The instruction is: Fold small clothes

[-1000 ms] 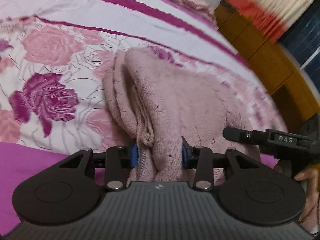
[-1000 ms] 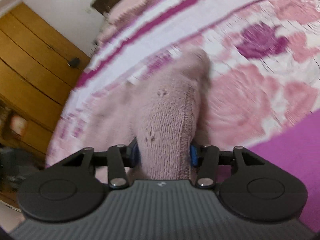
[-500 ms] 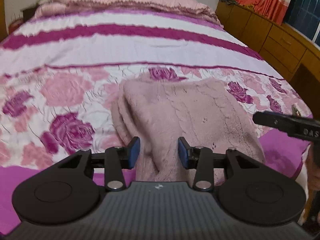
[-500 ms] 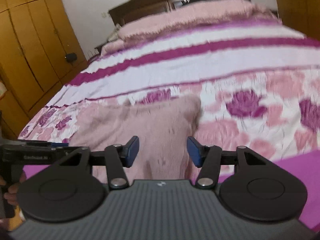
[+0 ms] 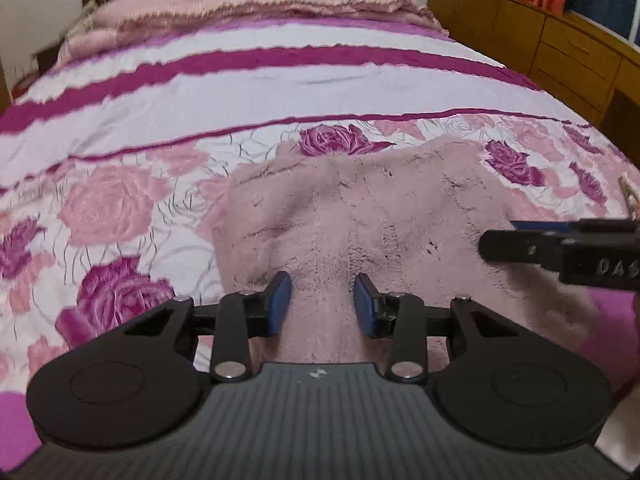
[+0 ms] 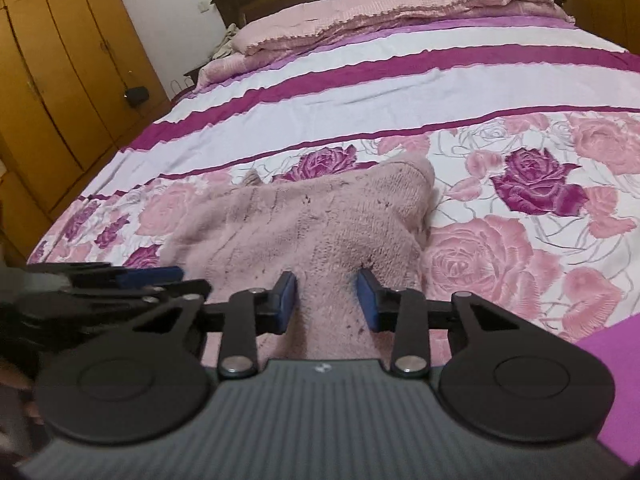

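One pink knit garment (image 5: 372,216), two grippers (image 5: 322,304)

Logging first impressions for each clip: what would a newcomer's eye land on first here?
First the dusty-pink knitted garment, lying rumpled on the near end of the bed, over the rose-print bedspread. A bunched fold of it rises between the blue fingers of the left gripper; the right gripper is closing on another fold. Behind, magenta stripes cross the spread.

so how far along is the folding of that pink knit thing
Partly done. The pink knit garment lies bunched on the floral bedspread, apparently doubled over once. In hand: its near edge sits gathered between the pads of both the left claw and the right claw, whose jaws are closing. Left: another fold and flattening it.
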A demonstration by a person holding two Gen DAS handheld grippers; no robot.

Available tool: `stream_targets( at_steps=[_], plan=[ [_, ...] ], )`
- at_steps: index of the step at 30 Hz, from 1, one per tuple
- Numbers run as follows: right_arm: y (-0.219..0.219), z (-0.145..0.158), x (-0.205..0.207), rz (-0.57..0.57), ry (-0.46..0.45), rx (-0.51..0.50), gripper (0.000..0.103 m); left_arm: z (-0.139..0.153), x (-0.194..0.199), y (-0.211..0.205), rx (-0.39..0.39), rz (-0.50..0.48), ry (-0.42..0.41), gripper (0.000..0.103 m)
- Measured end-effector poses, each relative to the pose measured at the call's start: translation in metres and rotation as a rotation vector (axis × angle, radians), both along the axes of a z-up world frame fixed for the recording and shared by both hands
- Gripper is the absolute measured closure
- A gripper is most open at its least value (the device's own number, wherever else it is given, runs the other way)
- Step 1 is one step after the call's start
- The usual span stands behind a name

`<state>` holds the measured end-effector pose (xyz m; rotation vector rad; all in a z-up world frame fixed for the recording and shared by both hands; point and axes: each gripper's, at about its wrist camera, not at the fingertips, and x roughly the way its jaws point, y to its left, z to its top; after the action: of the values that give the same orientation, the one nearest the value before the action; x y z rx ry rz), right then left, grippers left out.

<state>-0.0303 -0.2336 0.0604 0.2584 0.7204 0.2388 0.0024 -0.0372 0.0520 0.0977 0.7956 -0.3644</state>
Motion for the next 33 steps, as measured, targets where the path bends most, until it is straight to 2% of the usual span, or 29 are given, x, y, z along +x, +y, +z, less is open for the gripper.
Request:
stream_targets(
  at_steps=[5, 11, 14, 15, 16, 17, 20, 22, 25, 33],
  plan=[
    [0.000, -0.004, 0.001, -0.023, -0.012, -0.005, 0.064, 0.000, 0.004, 0.005, -0.024, 0.014, 0.020, 0.059],
    [-0.004, 0.014, -0.022, -0.085, -0.040, 0.020, 0.061, 0.022, -0.018, 0.006, -0.041, 0.052, -0.005, 0.058],
    [-0.007, 0.025, -0.039, -0.112, -0.065, 0.014, 0.045, 0.033, -0.037, 0.011, -0.064, 0.067, -0.019, 0.056],
    [-0.008, 0.027, -0.043, -0.117, -0.072, 0.013, 0.038, 0.037, -0.043, 0.014, -0.072, 0.078, -0.020, 0.054],
    [-0.009, 0.031, -0.050, -0.119, -0.082, 0.014, 0.036, 0.039, -0.049, 0.016, -0.078, 0.094, -0.023, 0.044],
    [-0.010, 0.033, -0.055, -0.117, -0.089, 0.014, 0.036, 0.041, -0.056, 0.018, -0.081, 0.114, -0.030, 0.035],
    [-0.009, 0.040, -0.071, -0.105, -0.102, -0.003, 0.035, 0.043, -0.076, 0.023, -0.088, 0.154, -0.058, 0.025],
    [-0.006, 0.043, -0.080, -0.099, -0.107, -0.027, 0.031, 0.042, -0.087, 0.025, -0.093, 0.162, -0.057, 0.022],
    [0.000, 0.042, -0.094, -0.084, -0.105, -0.064, 0.029, 0.035, -0.101, 0.026, -0.084, 0.164, -0.025, 0.018],
    [0.009, 0.019, -0.111, -0.052, -0.044, -0.145, 0.029, -0.005, -0.120, 0.002, -0.025, 0.117, 0.102, 0.017]
  ],
)
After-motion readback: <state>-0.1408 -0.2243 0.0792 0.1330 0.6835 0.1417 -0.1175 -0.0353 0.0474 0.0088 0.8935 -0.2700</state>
